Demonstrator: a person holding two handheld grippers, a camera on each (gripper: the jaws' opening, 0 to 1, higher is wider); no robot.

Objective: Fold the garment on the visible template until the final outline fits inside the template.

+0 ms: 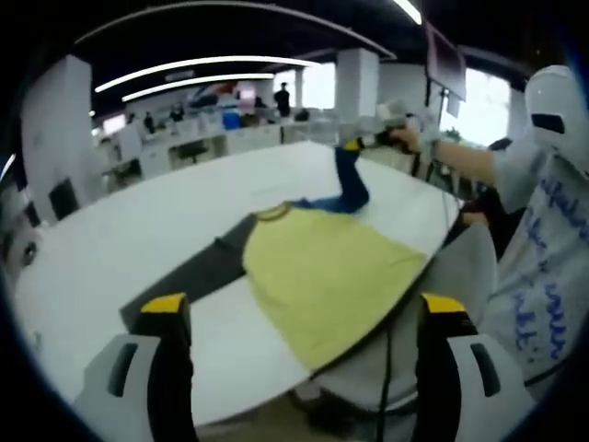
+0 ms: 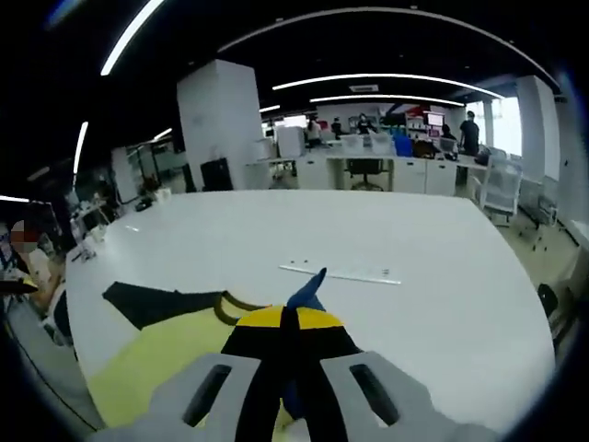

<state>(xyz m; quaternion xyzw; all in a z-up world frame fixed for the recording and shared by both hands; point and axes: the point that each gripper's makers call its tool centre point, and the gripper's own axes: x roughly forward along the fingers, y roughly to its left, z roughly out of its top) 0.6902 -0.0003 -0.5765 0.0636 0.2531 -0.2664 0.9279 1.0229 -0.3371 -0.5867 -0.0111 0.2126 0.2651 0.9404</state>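
Yellow T-shirt (image 1: 331, 272) lies on a dark template (image 1: 198, 272) on the white table (image 1: 138, 230); right gripper (image 2: 287, 330), clamped on its blue sleeve (image 1: 350, 180), lifts it at twelve o'clock from the left gripper (image 1: 304, 308), jaws apart

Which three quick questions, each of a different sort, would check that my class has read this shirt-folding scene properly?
1. True or false: the left claw is open and holds nothing.
2. What is the right claw shut on? A the blue sleeve; B a white towel; C nothing.
3. Fill in: the body of the shirt on the white table is ____ in colour.

Key: 1 true; 2 A; 3 yellow.
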